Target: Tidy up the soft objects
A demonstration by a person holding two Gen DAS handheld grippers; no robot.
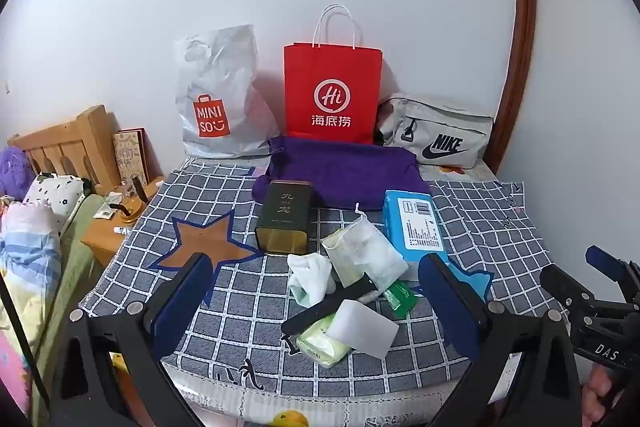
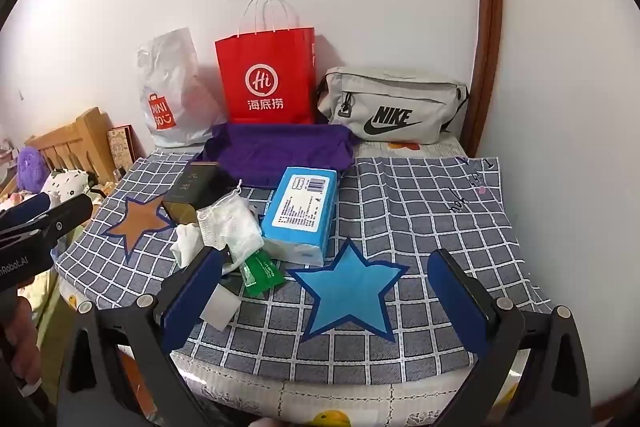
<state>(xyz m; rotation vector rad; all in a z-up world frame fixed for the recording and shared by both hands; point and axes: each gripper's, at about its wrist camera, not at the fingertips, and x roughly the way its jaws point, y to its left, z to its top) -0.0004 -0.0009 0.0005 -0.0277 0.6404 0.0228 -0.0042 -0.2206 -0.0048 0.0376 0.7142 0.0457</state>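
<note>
Far left, beside the table, stands a wooden headboard (image 1: 60,143) with a purple plush (image 1: 14,167) and patterned bedding in front of it. On the table a grey checked cloth (image 1: 500,227) carries an orange star patch (image 1: 204,247) at its left and a blue star patch (image 2: 348,291) further right. Against the wall, left to right: a white Miniso bag (image 1: 216,95), a red paper bag (image 1: 332,91) standing upright, and a grey Nike pouch (image 1: 436,135). A folded purple cloth (image 1: 344,171) lies just before the red bag.

The left gripper (image 1: 320,299) hovers wide open with nothing between its blue pads – the soft clutter lies straight ahead of it. A dark tea tin (image 1: 284,223) lies on its side next to the orange star, its back end over the purple cloth. In front of it a crumpled white sock (image 1: 312,279) touches a mesh drawstring pouch (image 1: 364,255); a blue tissue pack (image 1: 412,227) lies just right of the pouch. Nearer the camera, a white sponge block (image 1: 366,331) overlaps a pale green tissue packet (image 1: 320,343), with a black strip (image 1: 328,303) across them and a green sachet (image 1: 400,297) beside.

The right gripper (image 2: 340,303) is equally spread and empty, framing the blue star; its left finger (image 2: 192,291) hides part of the sponge.
</note>
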